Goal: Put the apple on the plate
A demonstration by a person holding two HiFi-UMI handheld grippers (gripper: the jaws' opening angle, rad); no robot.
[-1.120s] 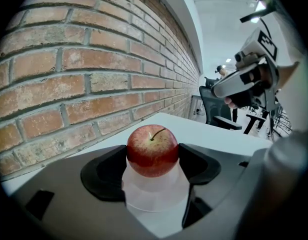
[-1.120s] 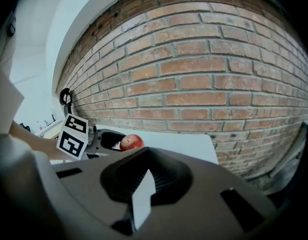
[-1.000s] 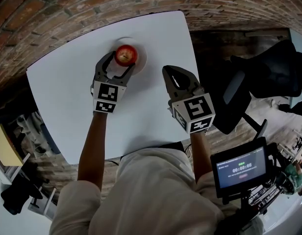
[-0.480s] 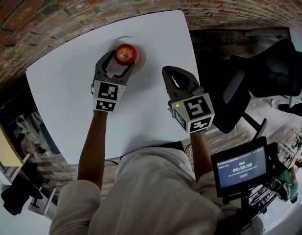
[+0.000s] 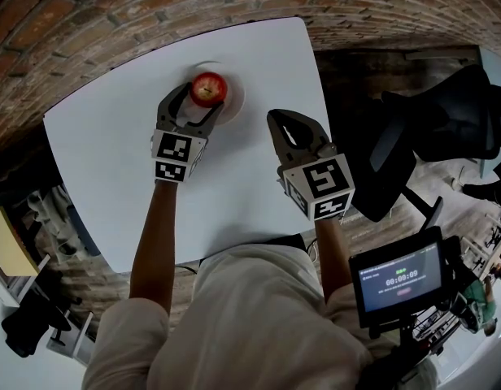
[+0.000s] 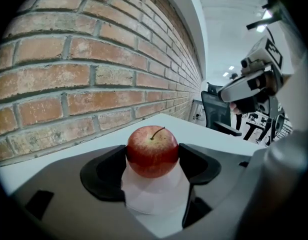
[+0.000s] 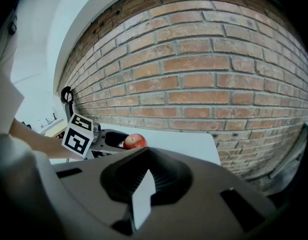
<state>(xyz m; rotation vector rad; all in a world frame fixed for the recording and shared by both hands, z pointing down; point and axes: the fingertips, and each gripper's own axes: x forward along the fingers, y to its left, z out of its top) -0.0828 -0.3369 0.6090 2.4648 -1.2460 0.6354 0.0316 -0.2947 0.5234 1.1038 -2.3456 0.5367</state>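
Observation:
A red apple (image 5: 208, 88) (image 6: 152, 151) rests on a small white plate (image 5: 234, 96) (image 6: 154, 196) near the far edge of the white table (image 5: 104, 153). My left gripper (image 5: 204, 98) (image 6: 152, 158) reaches over the plate, and its two black jaws touch the apple on both sides, shut on it. My right gripper (image 5: 281, 122) (image 7: 144, 159) hovers to the right over bare table with its jaws together and nothing held. From the right gripper view the apple (image 7: 135, 141) and the left gripper (image 7: 106, 139) show at the left.
A brick wall (image 5: 112, 23) runs just behind the table's far edge. To the right of the table's right edge stands a black office chair (image 5: 413, 149). A small screen on a stand (image 5: 397, 279) sits near my right side.
The left gripper has shifted very slightly toward the wall and tilted, with the apple still between its jaws over the plate. The right gripper has barely moved.

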